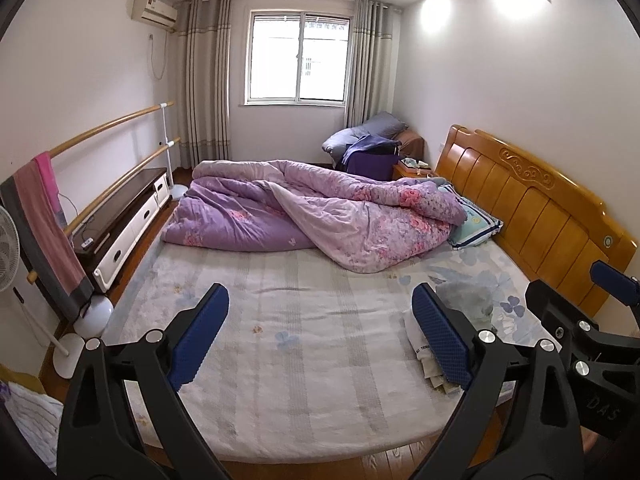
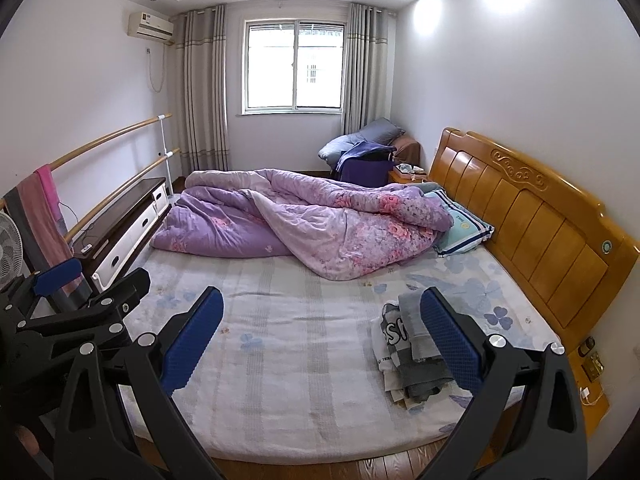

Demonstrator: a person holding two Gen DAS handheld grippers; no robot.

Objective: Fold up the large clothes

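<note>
A small stack of folded clothes, grey and white, lies on the bed near the front right, close to the headboard. In the left wrist view the stack is partly hidden behind the right finger. My left gripper is open and empty, held above the front of the bed. My right gripper is open and empty, beside the left one, its right finger in front of the stack. Each gripper shows at the edge of the other's view.
A crumpled purple floral quilt covers the far half of the bed. A pillow lies by the wooden headboard. A TV cabinet, rails with a pink towel and a fan stand left. A chair with bedding stands by the window.
</note>
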